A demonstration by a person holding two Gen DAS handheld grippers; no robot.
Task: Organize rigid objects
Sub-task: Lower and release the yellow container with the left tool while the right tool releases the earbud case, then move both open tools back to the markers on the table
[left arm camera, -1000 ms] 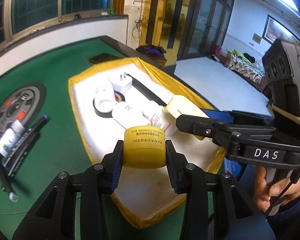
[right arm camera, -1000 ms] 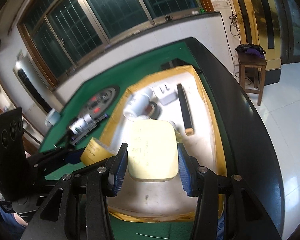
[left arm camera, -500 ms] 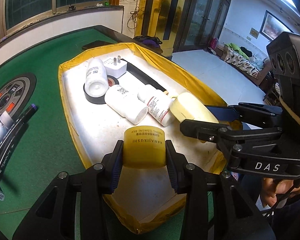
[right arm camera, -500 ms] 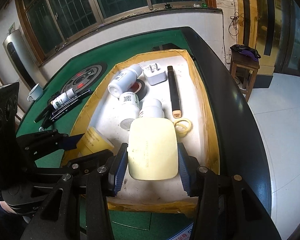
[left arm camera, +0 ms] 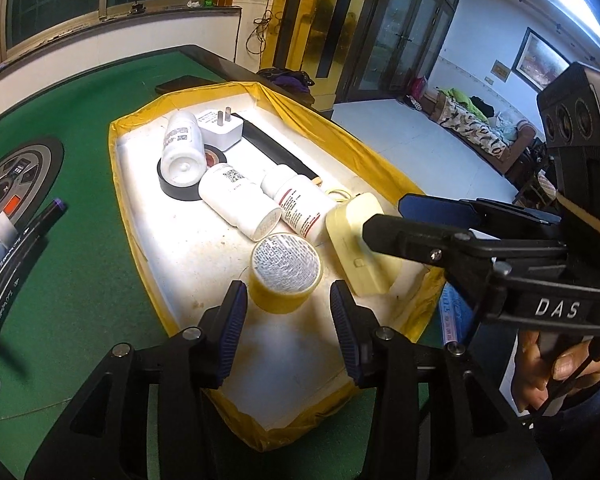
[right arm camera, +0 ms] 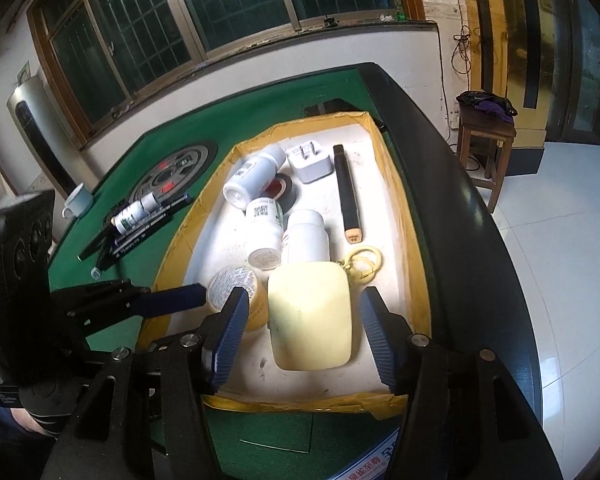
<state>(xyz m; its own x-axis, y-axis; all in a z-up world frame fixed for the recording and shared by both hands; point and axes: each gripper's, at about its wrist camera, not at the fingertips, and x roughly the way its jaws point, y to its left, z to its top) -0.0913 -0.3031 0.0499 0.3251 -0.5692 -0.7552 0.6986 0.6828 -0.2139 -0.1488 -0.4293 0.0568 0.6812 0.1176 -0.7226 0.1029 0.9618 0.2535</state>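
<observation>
The tray (right arm camera: 414, 240) sits on the table (right arm camera: 235, 120) by its right edge. In the tray, the jar (right arm camera: 235, 286) and the case (right arm camera: 310, 316) lie side by side at the near edge, three bottles (right arm camera: 265, 226) behind them, the plug (right arm camera: 312, 162) at the far edge

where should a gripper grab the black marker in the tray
Grip the black marker across its narrow width, near mid-length, coming from above. It lies flat on the tray floor with bare floor along both long sides, so fingers fit there. The charger crowds its far end.
</observation>
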